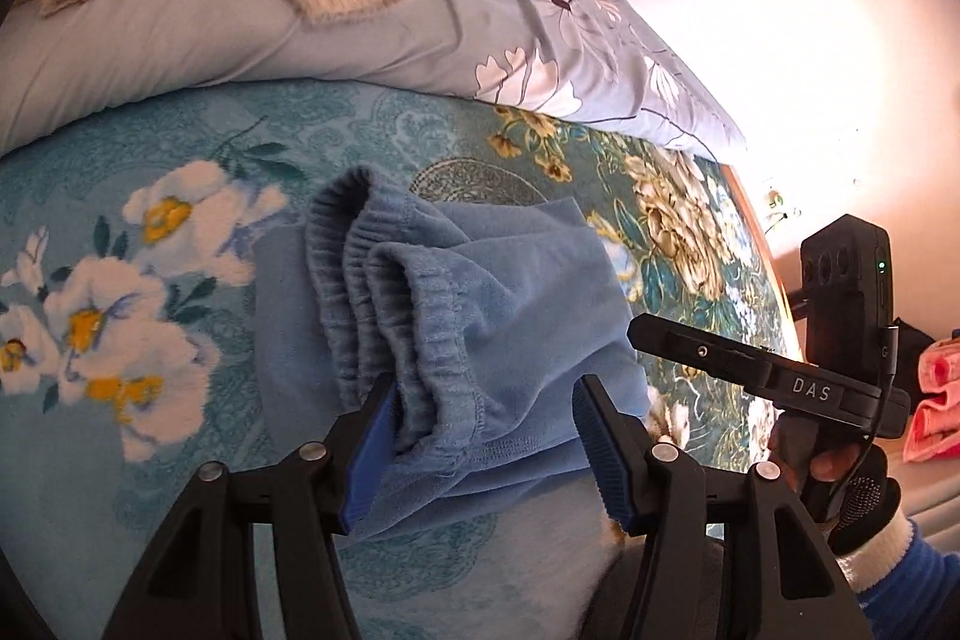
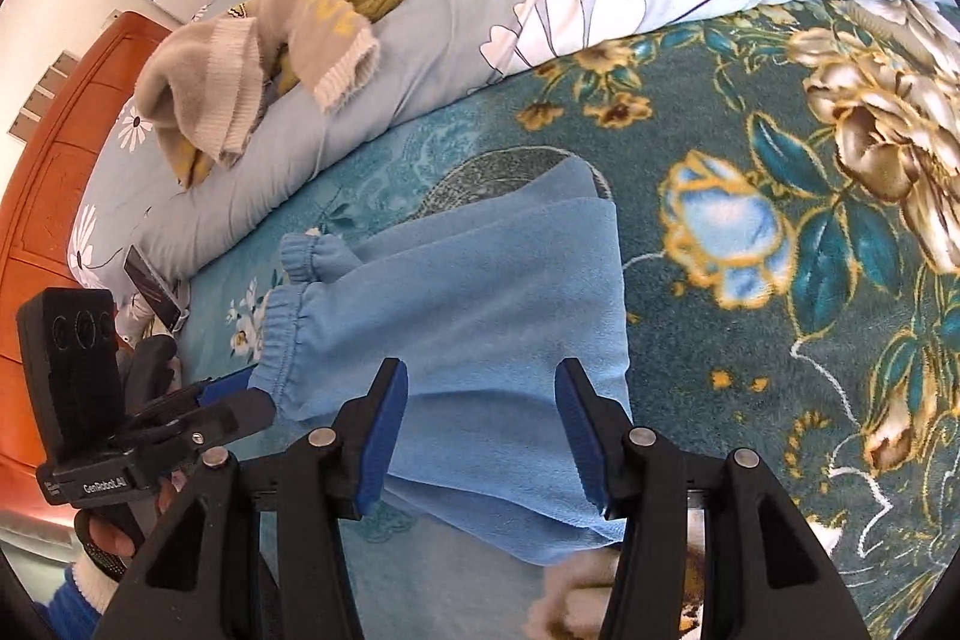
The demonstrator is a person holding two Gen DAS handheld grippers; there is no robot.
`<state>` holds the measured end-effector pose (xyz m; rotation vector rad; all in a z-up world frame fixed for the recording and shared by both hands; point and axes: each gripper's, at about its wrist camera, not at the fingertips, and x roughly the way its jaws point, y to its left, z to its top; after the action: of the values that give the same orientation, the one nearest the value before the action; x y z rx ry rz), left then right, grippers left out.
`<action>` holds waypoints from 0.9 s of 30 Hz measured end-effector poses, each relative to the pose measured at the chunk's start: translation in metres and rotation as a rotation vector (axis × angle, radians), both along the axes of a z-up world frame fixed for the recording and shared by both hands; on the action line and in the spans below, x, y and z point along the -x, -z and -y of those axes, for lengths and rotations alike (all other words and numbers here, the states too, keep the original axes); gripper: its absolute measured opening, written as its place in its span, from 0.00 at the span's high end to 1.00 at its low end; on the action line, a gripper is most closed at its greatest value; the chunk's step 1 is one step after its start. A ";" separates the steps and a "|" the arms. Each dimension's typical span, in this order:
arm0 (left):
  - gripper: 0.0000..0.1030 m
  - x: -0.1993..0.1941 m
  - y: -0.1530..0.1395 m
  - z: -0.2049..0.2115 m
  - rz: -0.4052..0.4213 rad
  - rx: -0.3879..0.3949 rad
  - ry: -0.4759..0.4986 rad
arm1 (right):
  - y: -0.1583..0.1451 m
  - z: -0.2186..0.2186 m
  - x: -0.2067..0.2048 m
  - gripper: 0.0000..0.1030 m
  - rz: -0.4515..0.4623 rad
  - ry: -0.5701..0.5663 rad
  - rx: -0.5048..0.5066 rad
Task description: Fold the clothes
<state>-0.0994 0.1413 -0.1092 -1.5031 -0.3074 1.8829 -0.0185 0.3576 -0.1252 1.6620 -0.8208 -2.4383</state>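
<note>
- Blue soft fleece trousers (image 2: 480,328) lie in layers on the teal flowered blanket (image 2: 750,112), near its front edge.
- Left gripper (image 1: 486,436) is wide open around the stretchy cuffs (image 1: 384,280).
- Right gripper (image 2: 480,436) is open over the smooth end.
- They look light and floppy, so pinch thick edges.

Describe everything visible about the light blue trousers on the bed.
The blue trousers look like soft fleece, folded over into layers, with ribbed elastic cuffs bunched at one end. They lie on the teal floral blanket. The left gripper is open around the cuff end, one pad against the fabric; the right gripper is open over the plain part, holding nothing.
</note>
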 end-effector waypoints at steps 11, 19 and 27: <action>0.88 0.005 0.009 0.011 0.096 -0.066 -0.063 | 0.009 -0.019 -0.005 0.49 -0.007 0.059 0.046; 0.89 -0.006 -0.038 0.050 0.062 -0.126 -0.100 | -0.005 -0.003 0.012 0.49 -0.052 -0.055 0.048; 0.87 0.007 0.023 0.076 0.189 -0.076 -0.194 | -0.020 0.013 0.029 0.49 -0.097 -0.170 0.049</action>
<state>-0.1066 0.0648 -0.1323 -1.6518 -0.6247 1.8552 -0.0479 0.3447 -0.1054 1.5168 -0.6898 -2.3427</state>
